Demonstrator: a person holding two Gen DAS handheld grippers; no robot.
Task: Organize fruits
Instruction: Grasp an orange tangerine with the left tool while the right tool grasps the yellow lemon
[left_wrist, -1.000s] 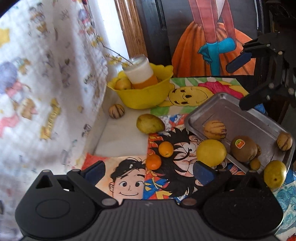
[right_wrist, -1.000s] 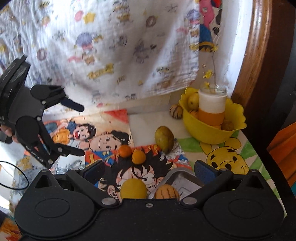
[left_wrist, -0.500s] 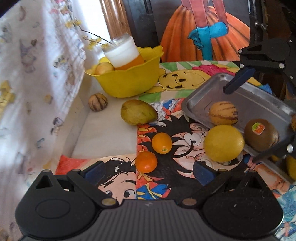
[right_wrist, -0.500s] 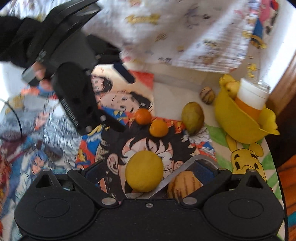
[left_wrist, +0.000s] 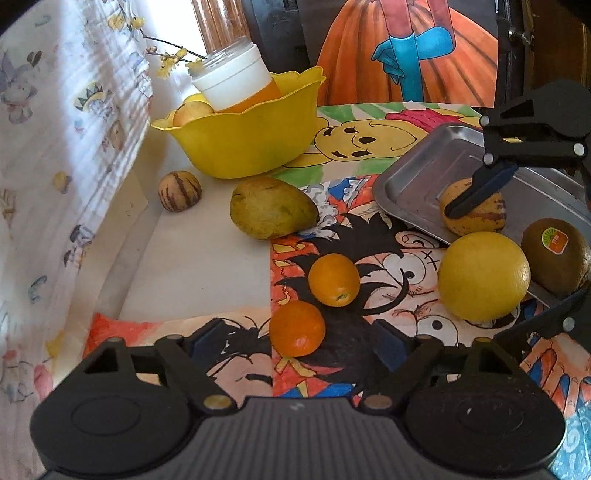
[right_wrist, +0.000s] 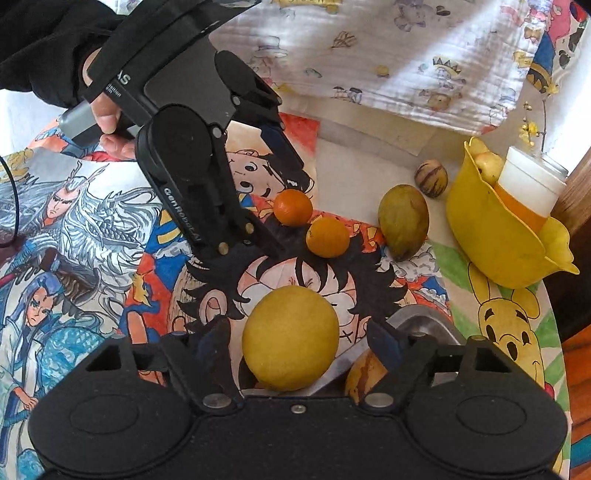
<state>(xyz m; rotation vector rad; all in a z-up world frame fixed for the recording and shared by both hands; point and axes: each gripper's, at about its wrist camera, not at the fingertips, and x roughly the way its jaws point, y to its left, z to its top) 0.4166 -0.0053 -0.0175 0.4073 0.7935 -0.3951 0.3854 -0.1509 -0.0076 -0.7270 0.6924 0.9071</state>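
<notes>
Cartoon cloth (left_wrist: 207, 266): mango (left_wrist: 271, 207) beside yellow bowl (left_wrist: 243, 144)

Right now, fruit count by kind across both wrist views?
Small oranges: 2
Big yellow citrus: 1
Mango: 1
Striped melons: 2
Kiwi: 1
Pale fruit in the yellow bowl: 1 clearly visible; more may be hidden
Total: 8 visible
</notes>
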